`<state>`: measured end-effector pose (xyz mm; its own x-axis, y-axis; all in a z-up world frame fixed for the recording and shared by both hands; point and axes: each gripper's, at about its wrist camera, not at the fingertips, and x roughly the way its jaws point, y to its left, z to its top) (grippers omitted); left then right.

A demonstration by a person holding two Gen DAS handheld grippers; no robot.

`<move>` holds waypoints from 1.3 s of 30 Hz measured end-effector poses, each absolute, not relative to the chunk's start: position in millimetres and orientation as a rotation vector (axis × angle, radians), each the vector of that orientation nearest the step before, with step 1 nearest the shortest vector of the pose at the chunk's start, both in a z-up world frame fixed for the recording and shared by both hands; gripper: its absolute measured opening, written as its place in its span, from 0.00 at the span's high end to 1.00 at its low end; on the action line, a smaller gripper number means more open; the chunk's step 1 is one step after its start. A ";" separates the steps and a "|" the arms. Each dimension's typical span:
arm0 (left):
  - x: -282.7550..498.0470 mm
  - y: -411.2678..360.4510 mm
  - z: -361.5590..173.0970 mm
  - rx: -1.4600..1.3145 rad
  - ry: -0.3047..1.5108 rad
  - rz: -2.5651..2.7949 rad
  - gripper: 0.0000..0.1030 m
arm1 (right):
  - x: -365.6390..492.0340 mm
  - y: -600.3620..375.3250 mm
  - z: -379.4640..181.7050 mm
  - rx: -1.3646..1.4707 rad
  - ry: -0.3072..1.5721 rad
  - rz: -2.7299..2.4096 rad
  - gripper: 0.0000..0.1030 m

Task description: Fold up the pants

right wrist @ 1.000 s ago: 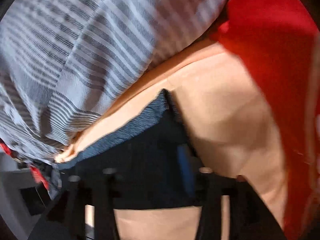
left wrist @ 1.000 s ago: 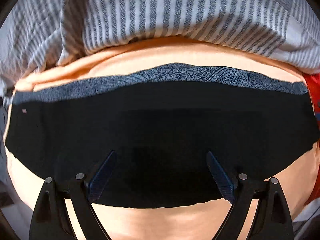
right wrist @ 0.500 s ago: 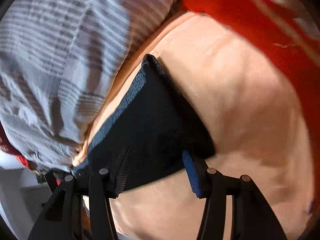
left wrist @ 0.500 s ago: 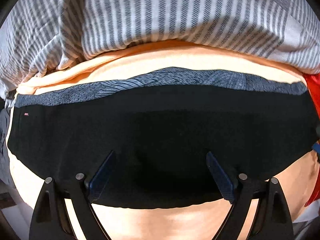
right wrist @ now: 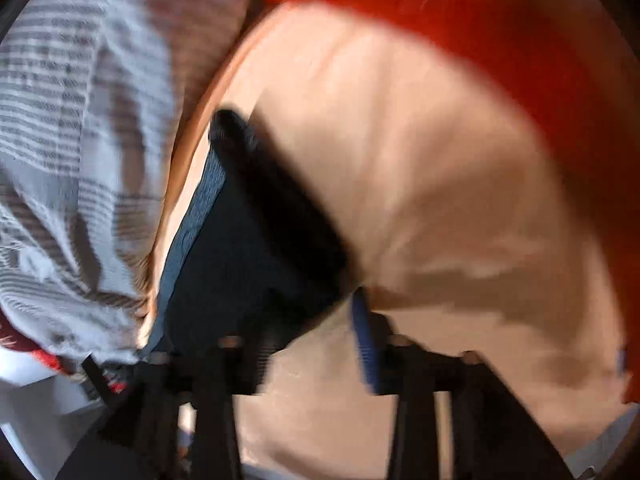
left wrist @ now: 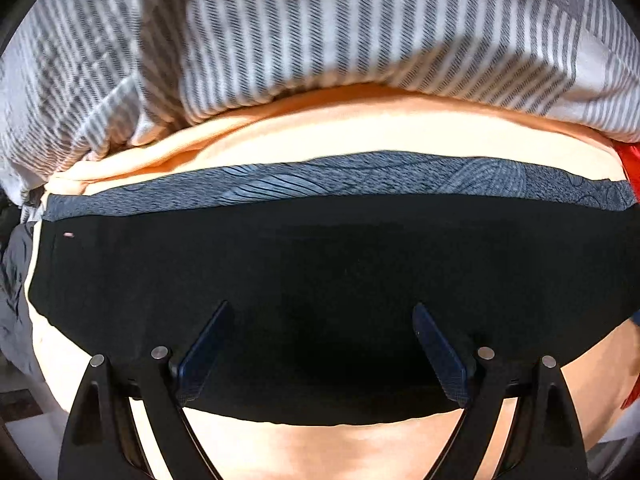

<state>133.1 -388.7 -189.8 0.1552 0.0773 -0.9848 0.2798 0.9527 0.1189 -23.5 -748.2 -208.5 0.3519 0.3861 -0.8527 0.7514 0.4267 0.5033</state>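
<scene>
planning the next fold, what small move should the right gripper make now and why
Probably ease the right gripper down and close on the black pants corner: that corner lies between its spread fingers, not visibly pinched, on the peach sheet.

The black fabric pants (left wrist: 340, 280) lie folded flat as a wide horizontal band across the middle of the left wrist frame. A grey-blue patterned strip runs along the upper edge, and a small pale tag sits near the upper left corner. In the blurred right wrist frame, the pants (right wrist: 248, 264) run diagonally from centre left toward the lower left.
</scene>
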 end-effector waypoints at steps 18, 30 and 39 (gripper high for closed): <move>169.0 -405.0 -225.7 0.254 1.395 -0.074 0.00 | 107.4 -744.9 -211.1 0.662 1.271 -0.261 0.96; 198.4 -341.4 -195.3 0.242 1.343 0.041 0.00 | 80.0 -649.6 -170.7 0.544 1.342 -0.076 0.87; 240.5 -264.1 -237.7 0.243 1.371 0.179 0.00 | 85.9 -568.5 -197.4 0.516 1.405 -0.046 0.87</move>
<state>240.5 -264.1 -237.7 0.1914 0.2669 -0.9445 0.0149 0.9614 0.2747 85.9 -568.5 -197.4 0.1828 0.2688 -0.9457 0.3301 0.8893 0.3166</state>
